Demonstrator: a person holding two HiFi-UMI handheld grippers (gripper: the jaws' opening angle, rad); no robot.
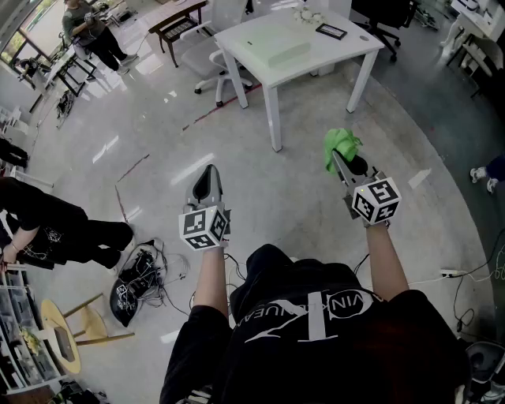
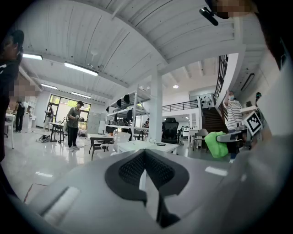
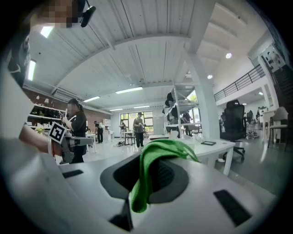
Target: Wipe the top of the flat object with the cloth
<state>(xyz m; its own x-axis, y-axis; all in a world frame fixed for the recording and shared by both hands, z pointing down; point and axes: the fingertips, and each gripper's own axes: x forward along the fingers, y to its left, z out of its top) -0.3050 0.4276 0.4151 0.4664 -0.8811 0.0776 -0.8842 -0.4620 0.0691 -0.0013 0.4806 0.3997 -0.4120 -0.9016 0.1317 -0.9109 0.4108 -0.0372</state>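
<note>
A white table (image 1: 347,46) stands ahead at the top of the head view, and a flat white slab (image 1: 287,54) lies on it. My right gripper (image 1: 338,155) is held in the air well short of the table, shut on a bright green cloth (image 1: 341,144). In the right gripper view the cloth (image 3: 153,160) hangs bunched out of the shut jaws, with the table (image 3: 219,146) beyond. My left gripper (image 1: 210,169) is also up in the air, shut with nothing in it. The left gripper view shows its pads (image 2: 132,168) meeting.
A black flat tablet-like item (image 1: 331,31) also lies on the table. A white chair (image 1: 211,65) and a brown bench (image 1: 178,24) stand to its left, and a black office chair (image 1: 387,20) behind. A cable tangle (image 1: 140,278) and a yellow stool (image 1: 67,331) lie to my left. People stand at the left.
</note>
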